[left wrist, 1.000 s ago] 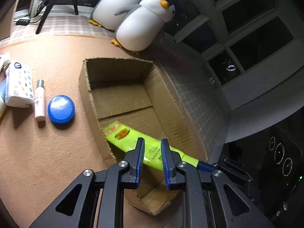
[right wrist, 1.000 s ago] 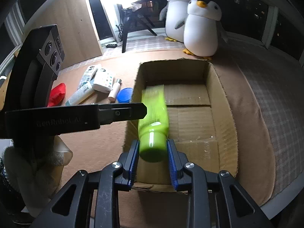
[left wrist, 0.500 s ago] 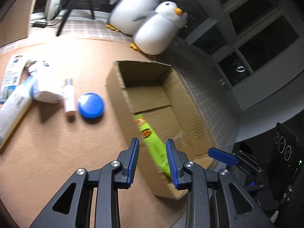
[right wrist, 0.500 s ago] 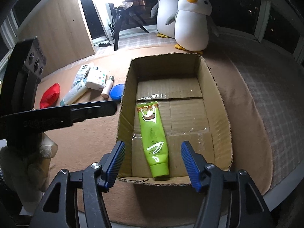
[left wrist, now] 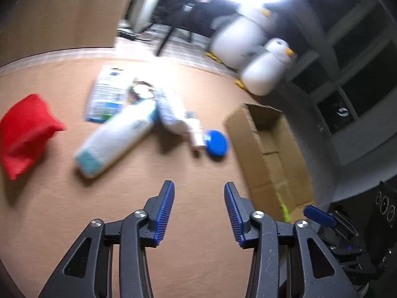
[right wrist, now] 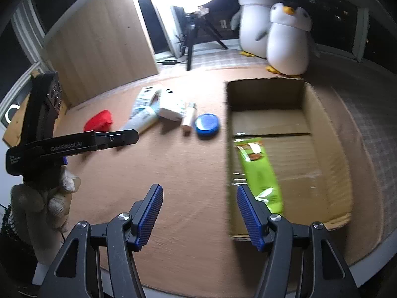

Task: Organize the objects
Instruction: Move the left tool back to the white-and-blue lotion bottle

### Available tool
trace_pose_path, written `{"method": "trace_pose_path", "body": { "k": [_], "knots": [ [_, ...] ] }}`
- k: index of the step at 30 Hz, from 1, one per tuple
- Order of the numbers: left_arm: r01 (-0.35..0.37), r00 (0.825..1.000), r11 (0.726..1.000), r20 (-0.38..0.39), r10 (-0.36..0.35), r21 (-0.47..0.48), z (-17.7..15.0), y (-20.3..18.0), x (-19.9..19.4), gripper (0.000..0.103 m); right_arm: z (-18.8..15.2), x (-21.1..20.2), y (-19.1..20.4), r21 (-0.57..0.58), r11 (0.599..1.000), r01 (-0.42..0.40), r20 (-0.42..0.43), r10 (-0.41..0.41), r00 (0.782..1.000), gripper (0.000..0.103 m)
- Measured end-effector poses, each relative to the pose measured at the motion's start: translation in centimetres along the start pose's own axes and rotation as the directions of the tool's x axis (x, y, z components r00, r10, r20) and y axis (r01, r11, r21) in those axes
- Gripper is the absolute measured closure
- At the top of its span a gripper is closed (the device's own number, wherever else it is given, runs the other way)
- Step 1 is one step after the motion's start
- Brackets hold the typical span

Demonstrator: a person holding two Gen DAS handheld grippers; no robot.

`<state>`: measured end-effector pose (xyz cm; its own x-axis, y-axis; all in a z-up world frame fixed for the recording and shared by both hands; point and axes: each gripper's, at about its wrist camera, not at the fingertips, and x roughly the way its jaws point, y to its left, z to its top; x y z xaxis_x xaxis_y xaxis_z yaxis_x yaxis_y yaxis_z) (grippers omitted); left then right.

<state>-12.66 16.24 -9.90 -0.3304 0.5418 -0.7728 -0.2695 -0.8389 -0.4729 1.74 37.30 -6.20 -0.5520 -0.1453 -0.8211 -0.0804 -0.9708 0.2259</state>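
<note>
Green tube [right wrist: 259, 173] lies in the cardboard box [right wrist: 330, 134]; left gripper [left wrist: 199, 200] and right gripper [right wrist: 199, 204] both gape, holding nothing.

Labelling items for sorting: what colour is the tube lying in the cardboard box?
Bright green tube, clearest in the right wrist view.

The left wrist view is motion-blurred — labels on the white tube [left wrist: 116, 140] are unreadable. The cardboard box [left wrist: 250, 144] wall hides most of the green tube [left wrist: 282, 204].
</note>
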Motion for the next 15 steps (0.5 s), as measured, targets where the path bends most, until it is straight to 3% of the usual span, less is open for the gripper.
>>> {"method": "trace_pose_path", "body": {
  "k": [3, 8, 15],
  "knots": [
    [-0.039, 0.999, 0.999, 0.016, 0.040, -0.035, 0.5, 2.6, -1.0, 0.034, 0.0, 0.6, 1.2, 0.019, 0.999, -0.030, 0.004, 0.030, 1.000, 0.045],
    [-0.104, 0.994, 0.994, 0.027, 0.106, -0.044, 2.6, 5.1, -1.4, 0.030, 0.0, 1.6, 2.2, 0.048, 0.998, -0.042, -0.015, 0.043, 0.999, 0.041],
    [-0.135, 0.991, 0.991, 0.003, 0.135, 0.008, 5.9, 5.1, 0.8, 0.028, -0.3, 2.3, 2.7, 0.091, 0.995, -0.040, -0.045, 0.044, 0.998, 0.039]
  ]
}}
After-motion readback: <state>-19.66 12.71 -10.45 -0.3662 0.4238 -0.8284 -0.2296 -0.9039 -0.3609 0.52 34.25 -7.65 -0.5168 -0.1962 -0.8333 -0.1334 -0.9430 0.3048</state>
